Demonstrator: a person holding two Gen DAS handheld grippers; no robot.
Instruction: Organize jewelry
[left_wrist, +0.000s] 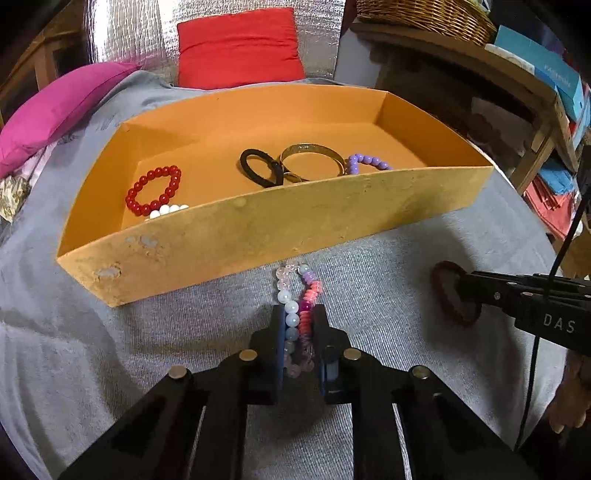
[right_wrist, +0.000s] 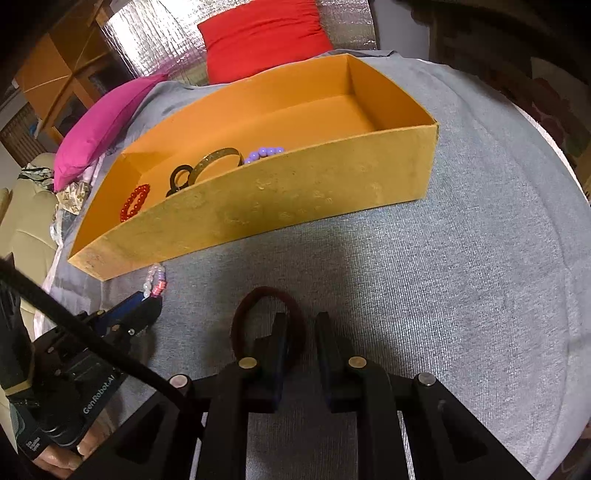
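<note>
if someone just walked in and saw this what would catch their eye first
Probably the long orange box on the grey cloth, with a red bead bracelet at its left end. In front of it, the left tool pinches a pastel bead bracelet, while the right tool reaches a dark red hair tie.

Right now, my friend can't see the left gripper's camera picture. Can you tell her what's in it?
The left gripper is shut on a pastel bead bracelet lying on gray cloth, just before an orange box. Inside are a red bead bracelet, black hair tie, gold bangle and purple beads.
</note>
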